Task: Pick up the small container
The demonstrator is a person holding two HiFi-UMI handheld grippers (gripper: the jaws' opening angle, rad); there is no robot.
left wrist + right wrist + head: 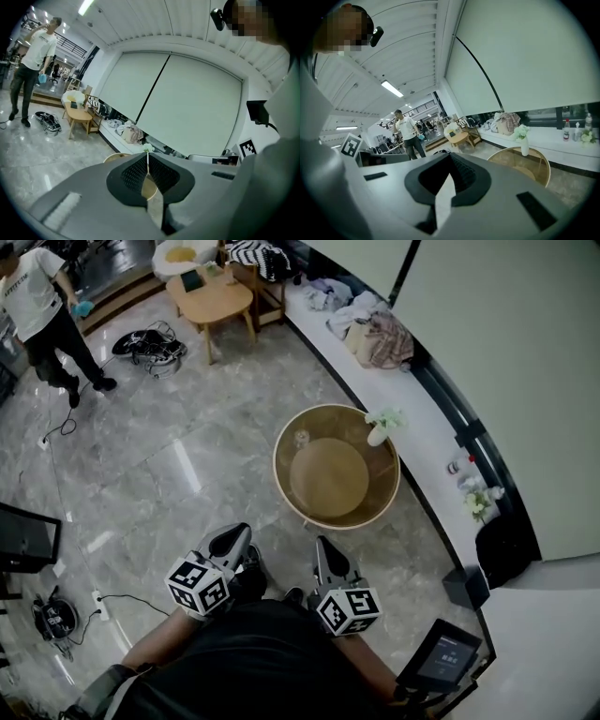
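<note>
Head view looks steeply down on a grey marble floor (187,456), with a long white window ledge (403,399) curving along its right side and carrying a heap of clothes (375,334) at its far end. Beside that ledge, in the middle of the scene, stands a round bench (277,470) with a wooden rim and a clear top over a lower wooden disc. A person (42,306) in a white shirt stands at the far left, and a small wooden bench (216,301) sits at the far end of the floor. Nearest the camera are the two hand-held grippers, well apart from the round bench. The left tool (236,535) points toward the bench, and in the left gripper view its dark ribbed pads (136,173) are pressed together at the tip with nothing between them. The right tool (326,554) is just to its right, and in the right gripper view its jaws likewise meet at the tip, empty. A white vase (378,432) with pale flowers stands at the right edge of the round bench. The small container (302,438), a clear little jar, rests on the far left part of that bench top, untouched, well apart from both tools.
</note>
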